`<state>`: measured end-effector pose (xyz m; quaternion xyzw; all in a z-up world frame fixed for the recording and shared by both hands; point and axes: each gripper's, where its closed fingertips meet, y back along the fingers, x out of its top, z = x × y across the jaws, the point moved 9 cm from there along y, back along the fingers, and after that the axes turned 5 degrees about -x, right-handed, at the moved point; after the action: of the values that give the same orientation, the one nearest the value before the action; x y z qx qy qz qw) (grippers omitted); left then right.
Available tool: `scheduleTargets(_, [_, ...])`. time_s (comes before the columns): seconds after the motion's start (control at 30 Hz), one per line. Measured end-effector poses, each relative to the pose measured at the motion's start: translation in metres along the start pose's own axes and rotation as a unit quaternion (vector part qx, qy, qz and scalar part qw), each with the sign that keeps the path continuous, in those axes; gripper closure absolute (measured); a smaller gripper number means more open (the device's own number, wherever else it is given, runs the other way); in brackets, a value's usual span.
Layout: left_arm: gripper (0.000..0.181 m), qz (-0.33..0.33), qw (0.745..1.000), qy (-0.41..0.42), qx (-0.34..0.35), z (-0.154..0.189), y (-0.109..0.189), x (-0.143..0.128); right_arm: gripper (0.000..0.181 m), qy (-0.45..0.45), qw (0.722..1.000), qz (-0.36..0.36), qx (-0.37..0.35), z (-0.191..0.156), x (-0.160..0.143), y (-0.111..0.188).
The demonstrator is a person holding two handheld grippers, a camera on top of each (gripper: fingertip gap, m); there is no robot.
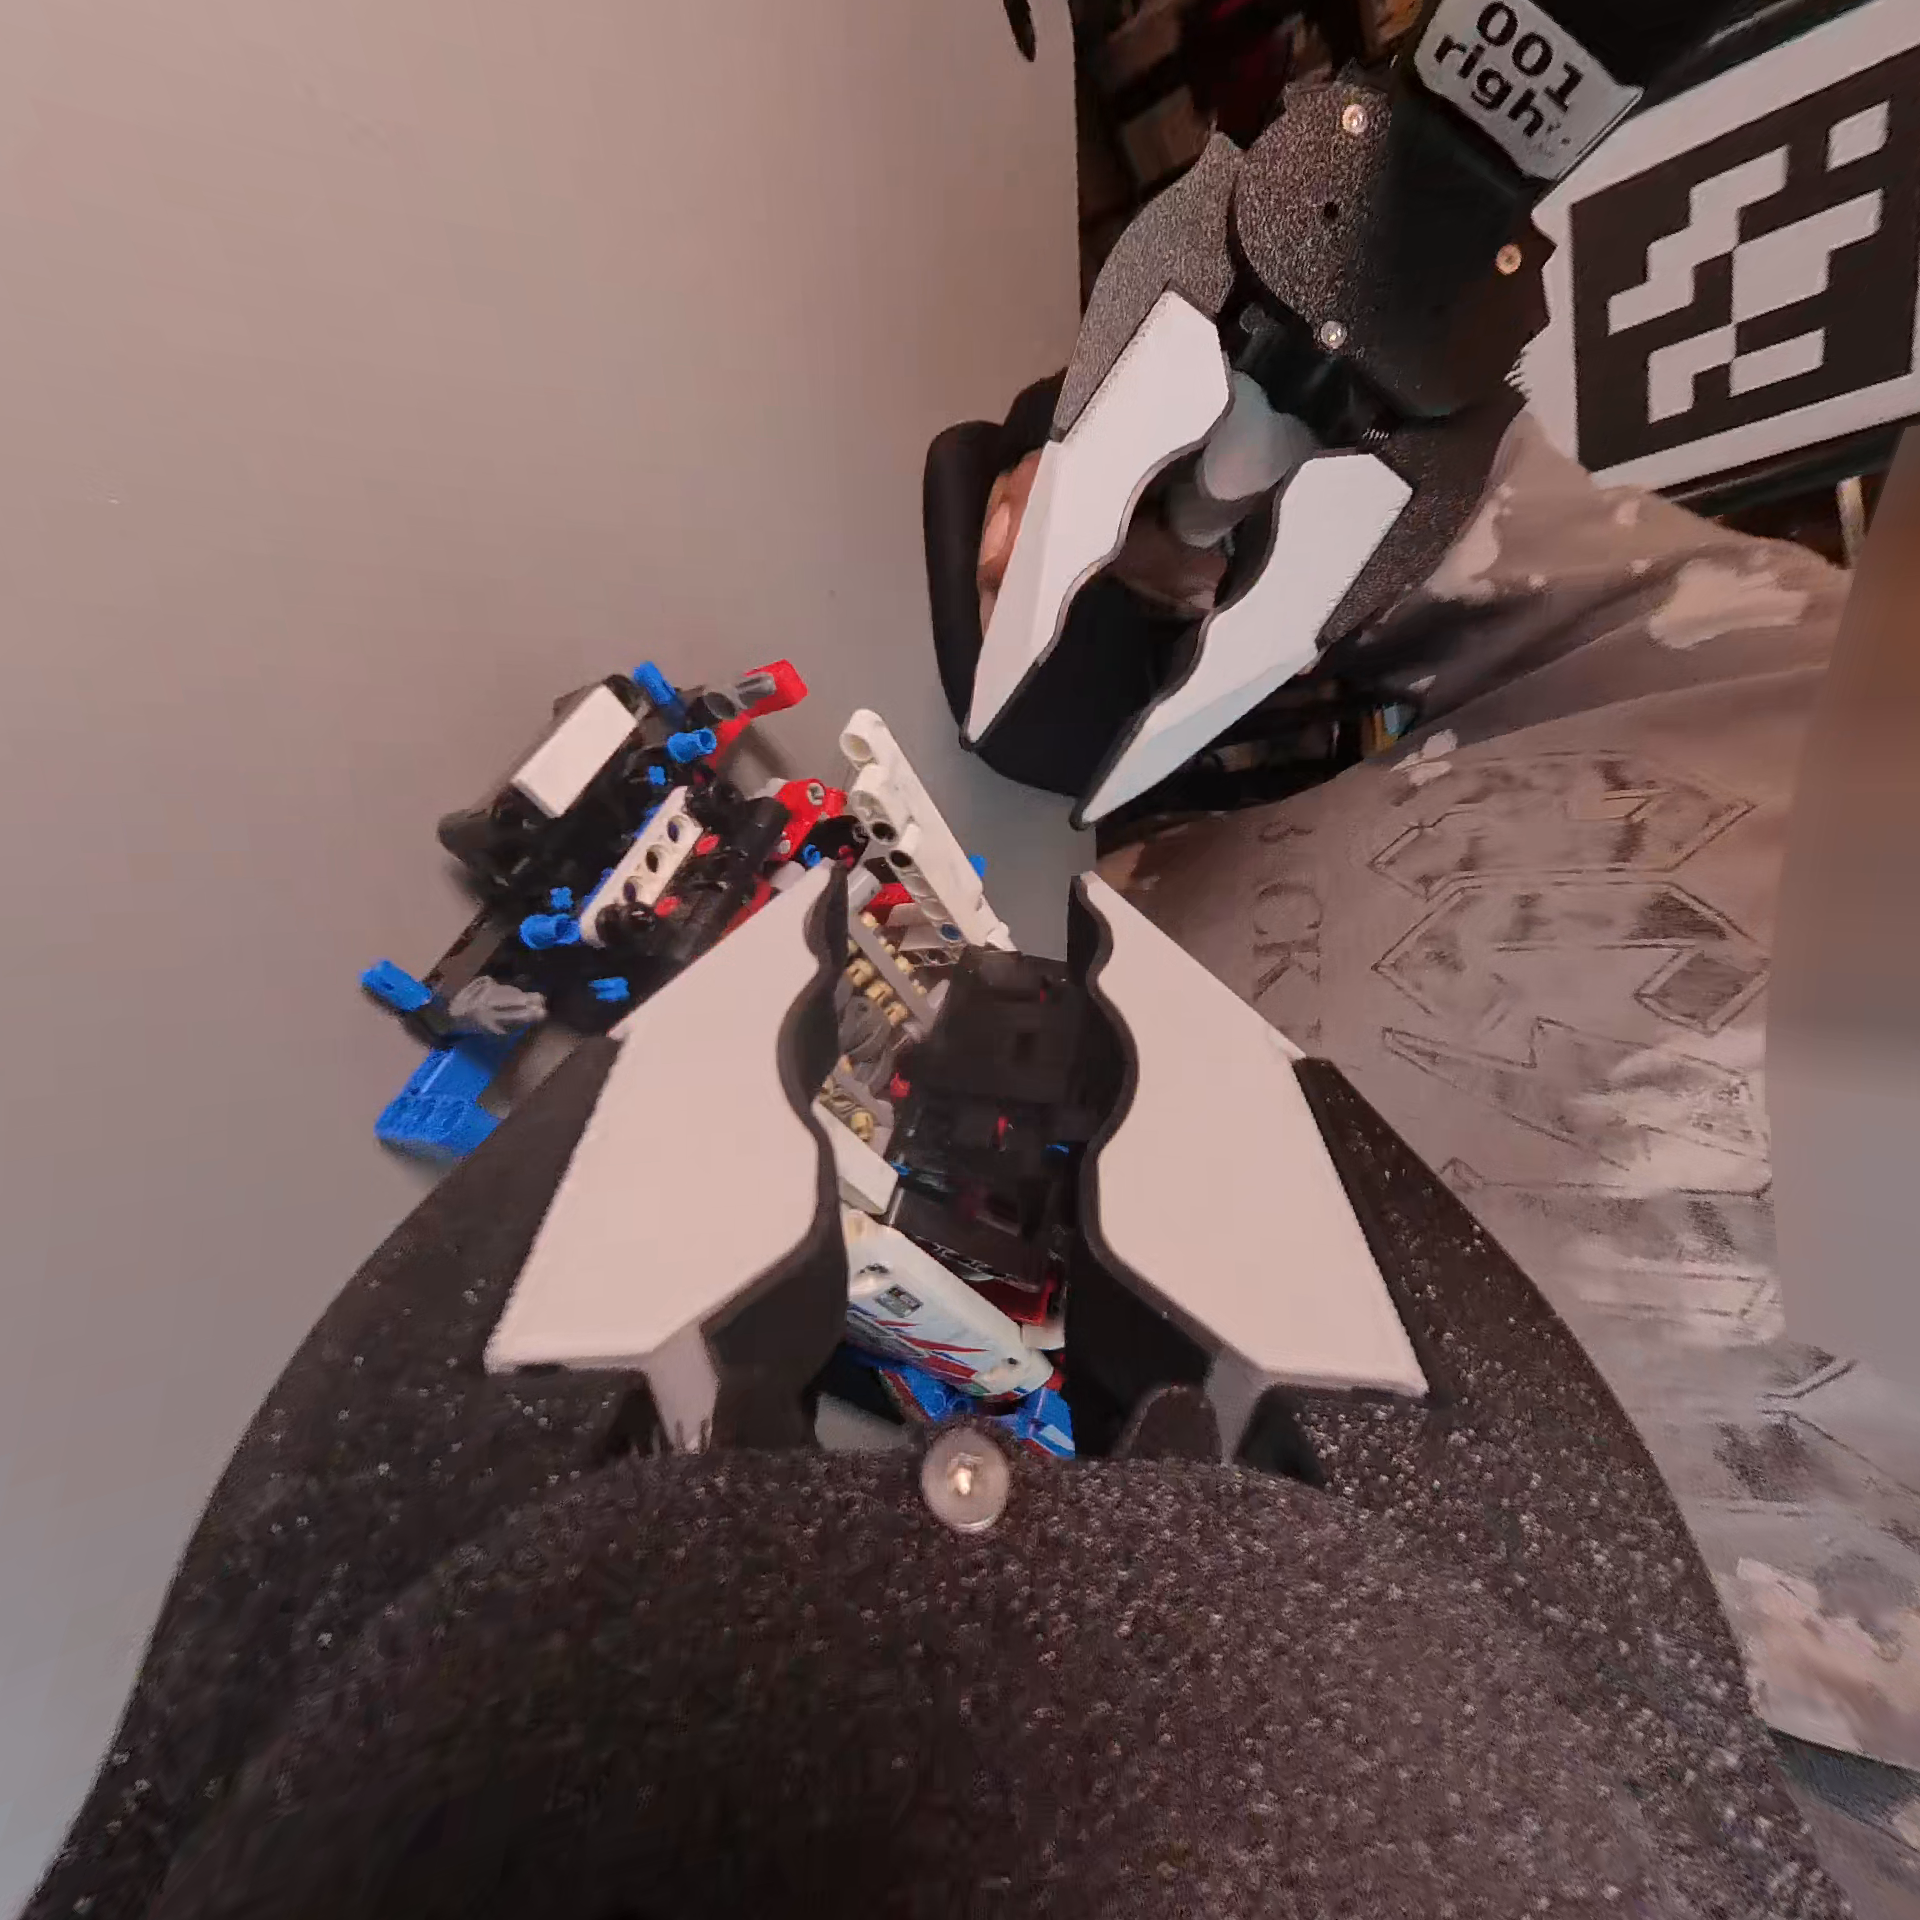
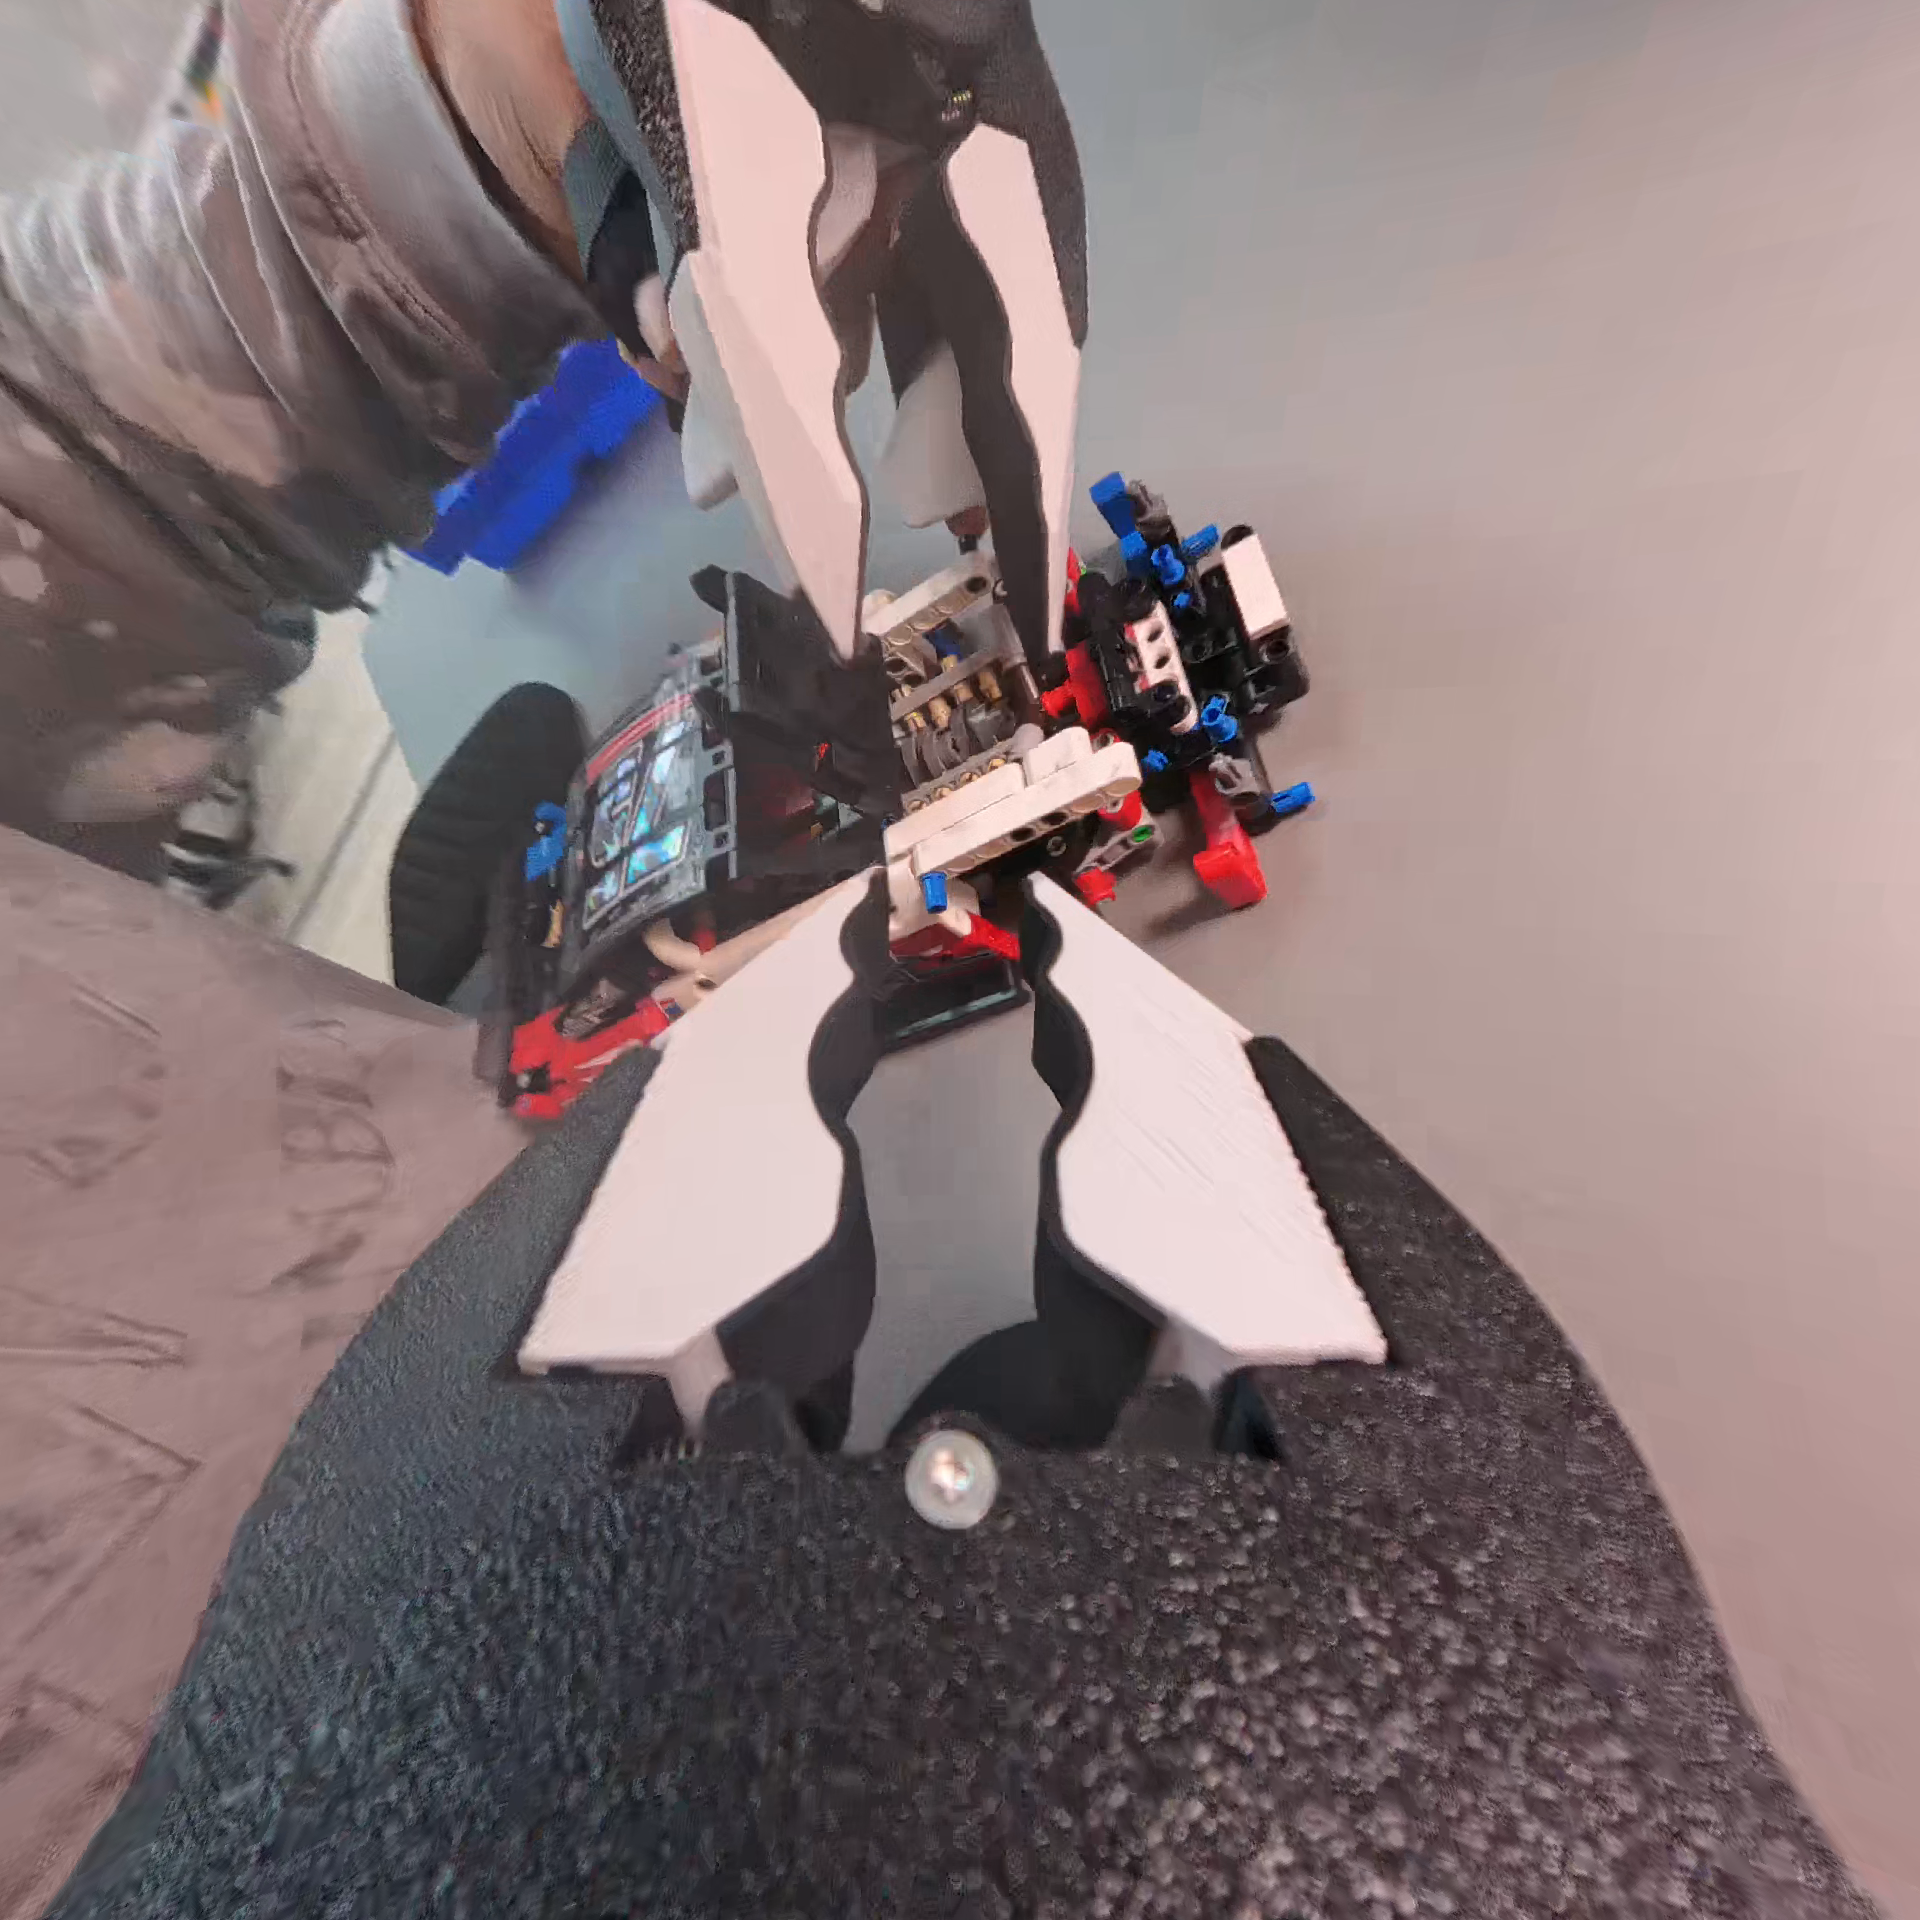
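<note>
A brick-built toy car (image 1: 977, 1143) with a black cabin, white beams and red and blue panels lies on the grey table (image 1: 416, 416). My left gripper (image 1: 956, 883) is closed around its middle, one finger on each side; the right wrist view shows it (image 2: 945, 649) coming down from above onto the car's grey engine section (image 2: 956, 707). My right gripper (image 2: 956, 883) is open, its tips just short of a white beam end with a blue pin (image 2: 930, 883). In the left wrist view it (image 1: 1029, 777) hovers empty above the car's far end.
A black, red and blue brick sub-assembly (image 1: 623, 862) (image 2: 1174, 665) lies against the car's far side; I cannot tell whether it is joined. A blue brick piece (image 1: 436, 1101) lies beside it. A blue bin (image 2: 540, 457), a black chair (image 2: 478, 831) and a person's grey printed garment (image 1: 1507, 1039) are near. It is some 8 cm from my left tips to the blue brick piece (image 1: 436, 1101).
</note>
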<state>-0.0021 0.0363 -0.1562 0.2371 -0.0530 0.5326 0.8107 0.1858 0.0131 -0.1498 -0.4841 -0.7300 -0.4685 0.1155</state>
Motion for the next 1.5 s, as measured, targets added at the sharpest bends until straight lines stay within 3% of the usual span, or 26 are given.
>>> scheduleTargets(0.03, [0.144,-0.014,1.0,-0.003,0.007,-0.001,-0.003,0.002,0.155,-0.042,0.999,-0.002,0.015,0.0,-0.003,-0.005])
scheduleTargets(0.17, [0.144,-0.032,0.998,-0.031,0.048,-0.001,-0.007,0.004,0.15,-0.137,0.99,0.003,0.021,0.01,-0.012,-0.027])
scheduleTargets(0.33, [0.144,-0.018,0.996,-0.047,0.069,0.001,-0.003,-0.004,0.171,-0.195,0.976,0.051,0.078,0.019,-0.008,-0.036])
scheduleTargets(0.73, [0.158,0.002,0.989,-0.126,0.08,0.035,0.012,-0.003,0.174,-0.098,0.965,0.151,0.189,0.01,0.019,-0.028])
scheduleTargets(1.1, [0.169,0.0,0.998,-0.065,0.017,0.047,0.012,-0.01,0.174,-0.043,0.953,0.156,0.258,-0.002,0.025,-0.03])
scheduleTargets(1.3, [0.172,0.023,0.998,-0.053,-0.007,0.049,0.018,-0.021,0.174,-0.092,0.935,0.147,0.309,-0.007,0.025,-0.038])
scheduleTargets(1.5, [0.172,0.036,0.998,-0.047,-0.009,0.042,0.025,-0.031,0.174,-0.111,0.951,0.127,0.26,-0.015,0.03,-0.046])
